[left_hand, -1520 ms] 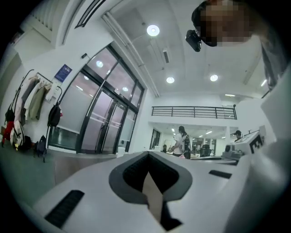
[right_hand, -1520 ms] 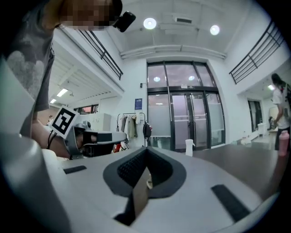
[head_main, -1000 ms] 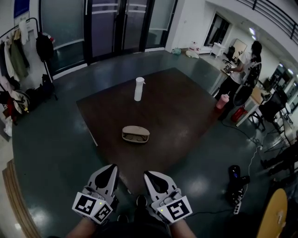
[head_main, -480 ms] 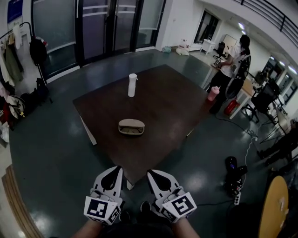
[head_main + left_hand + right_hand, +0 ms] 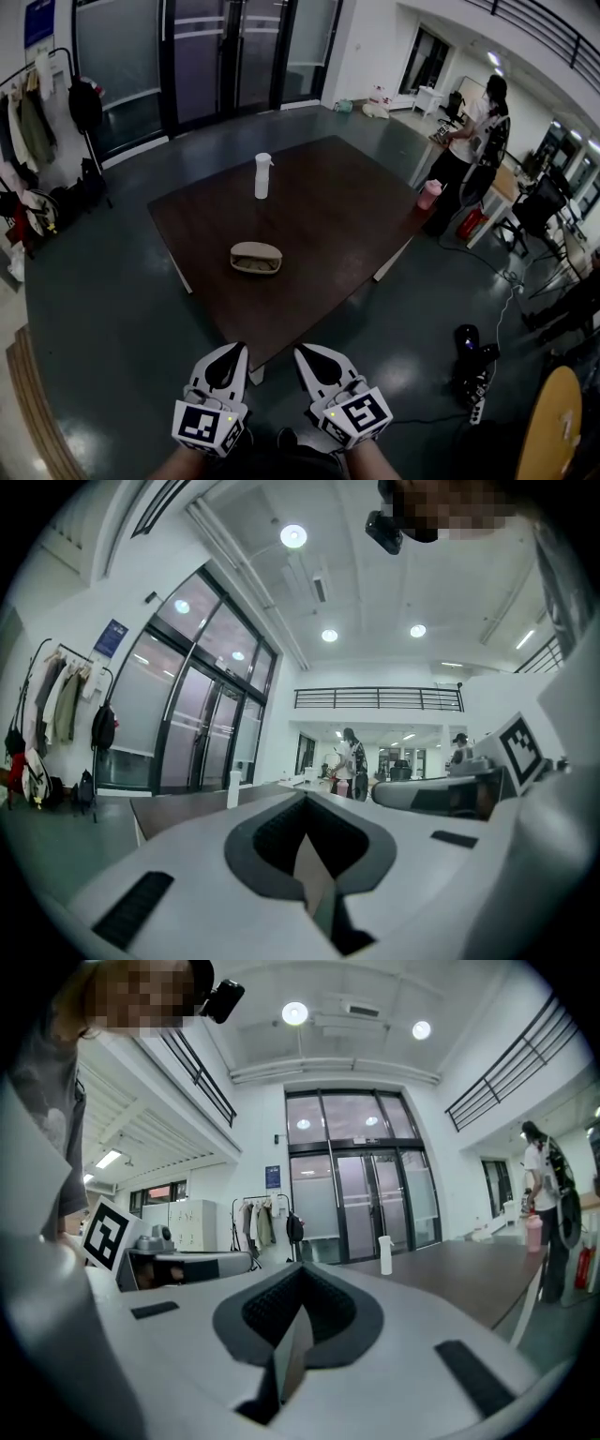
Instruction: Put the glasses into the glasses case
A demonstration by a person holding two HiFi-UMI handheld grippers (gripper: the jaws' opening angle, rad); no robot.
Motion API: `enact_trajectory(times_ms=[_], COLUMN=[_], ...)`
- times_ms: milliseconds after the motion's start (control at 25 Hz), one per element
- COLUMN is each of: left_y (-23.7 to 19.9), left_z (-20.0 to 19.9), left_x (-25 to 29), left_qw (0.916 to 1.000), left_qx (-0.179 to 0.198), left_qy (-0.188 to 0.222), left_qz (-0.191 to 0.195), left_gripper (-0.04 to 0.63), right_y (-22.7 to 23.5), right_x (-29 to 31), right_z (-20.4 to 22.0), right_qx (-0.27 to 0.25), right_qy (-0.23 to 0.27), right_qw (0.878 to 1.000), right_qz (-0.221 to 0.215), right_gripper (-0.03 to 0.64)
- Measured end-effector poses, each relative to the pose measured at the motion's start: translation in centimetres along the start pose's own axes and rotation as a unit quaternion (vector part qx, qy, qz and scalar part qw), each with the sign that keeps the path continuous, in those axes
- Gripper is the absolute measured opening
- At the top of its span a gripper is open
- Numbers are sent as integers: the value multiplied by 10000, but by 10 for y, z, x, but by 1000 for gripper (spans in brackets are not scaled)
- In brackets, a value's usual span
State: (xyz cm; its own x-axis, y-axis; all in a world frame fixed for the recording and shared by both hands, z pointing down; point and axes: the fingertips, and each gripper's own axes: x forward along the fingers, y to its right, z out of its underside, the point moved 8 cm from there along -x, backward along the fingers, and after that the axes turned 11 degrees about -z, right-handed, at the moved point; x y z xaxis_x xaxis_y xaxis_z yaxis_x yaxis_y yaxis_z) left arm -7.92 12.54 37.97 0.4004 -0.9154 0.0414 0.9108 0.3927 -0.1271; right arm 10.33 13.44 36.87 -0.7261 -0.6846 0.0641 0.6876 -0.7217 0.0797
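Note:
A beige glasses case [image 5: 256, 258] lies near the middle of the brown table [image 5: 328, 225]. It looks open with something dark inside, too small to make out as glasses. Both grippers hang low in front of the person, off the table's near corner. My left gripper [image 5: 234, 348] and right gripper [image 5: 303, 352] are side by side, jaws together, holding nothing. In the left gripper view the left gripper [image 5: 305, 797] points at the table edge [image 5: 187, 803]. The right gripper [image 5: 300, 1269] has its tips meeting too, with the table [image 5: 469, 1265] to its right.
A white spray bottle [image 5: 262, 175] stands at the table's far side. A coat rack [image 5: 28, 103] is at the left. A person [image 5: 473, 141] stands at the far right near a pink bottle [image 5: 429, 194]. A power strip and cables [image 5: 473, 361] lie on the floor at the right.
The table and case now sit slightly farther off and more to the left in the head view. Both grippers stay low and shut, side by side.

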Motion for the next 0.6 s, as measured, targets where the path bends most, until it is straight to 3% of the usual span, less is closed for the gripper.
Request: enact_trajectory(times_ms=[600], left_y=[30], left_z=[-3], left_x=[-12], left_qw=[9997], left_qx=[176], left_qy=[63], left_qz=[-153], left_gripper=[6], right_y=[4], right_x=[-24], right_z=[1], right_qx=[18], right_qy=[-37], right_qw=[9998], right_qz=[-206], right_gripper=[-14])
